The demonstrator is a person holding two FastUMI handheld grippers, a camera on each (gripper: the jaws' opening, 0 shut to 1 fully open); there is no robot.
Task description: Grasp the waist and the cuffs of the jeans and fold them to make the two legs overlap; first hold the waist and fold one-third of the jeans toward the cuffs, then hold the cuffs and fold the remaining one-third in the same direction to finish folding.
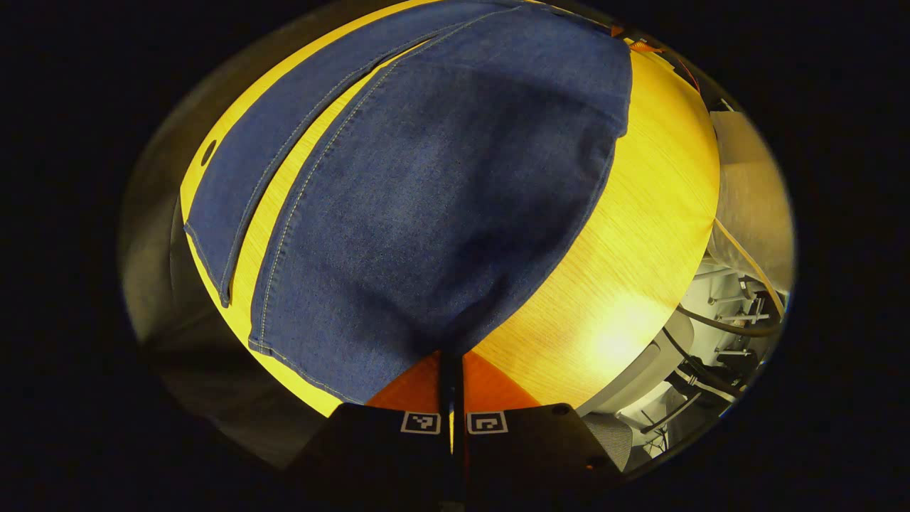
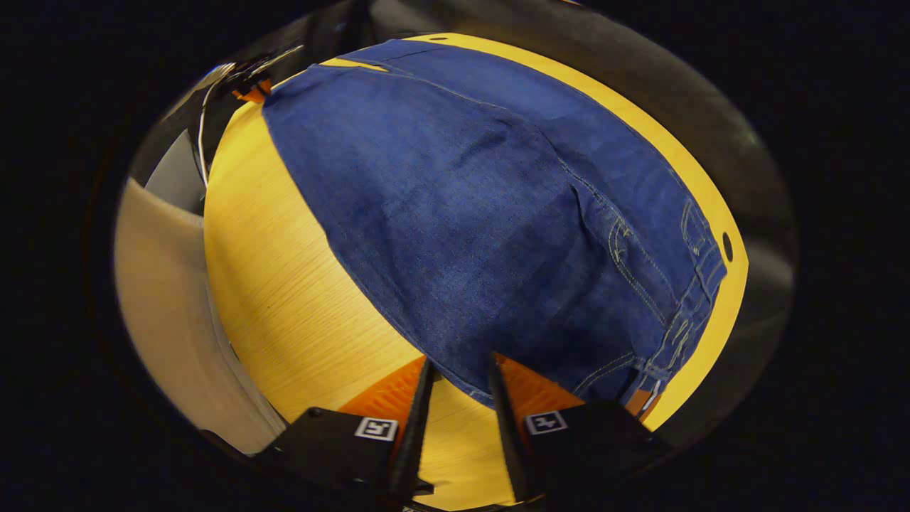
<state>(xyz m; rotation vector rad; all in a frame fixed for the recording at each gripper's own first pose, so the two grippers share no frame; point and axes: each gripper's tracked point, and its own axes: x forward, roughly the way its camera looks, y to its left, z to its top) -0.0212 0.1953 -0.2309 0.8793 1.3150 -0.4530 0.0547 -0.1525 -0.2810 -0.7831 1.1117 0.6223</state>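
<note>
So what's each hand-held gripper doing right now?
Left hand-held gripper: shut on the blue denim jeans.
Right hand-held gripper: open, holding nothing.

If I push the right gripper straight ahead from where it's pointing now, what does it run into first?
Most likely the jeans: their near edge already lies between the open jaws of the right gripper, over the wooden table. Depth is hard to judge, so it may slide over the fabric.

Blue jeans (image 1: 426,178) (pale stitching) on yellow table (image 1: 640,235).
</note>
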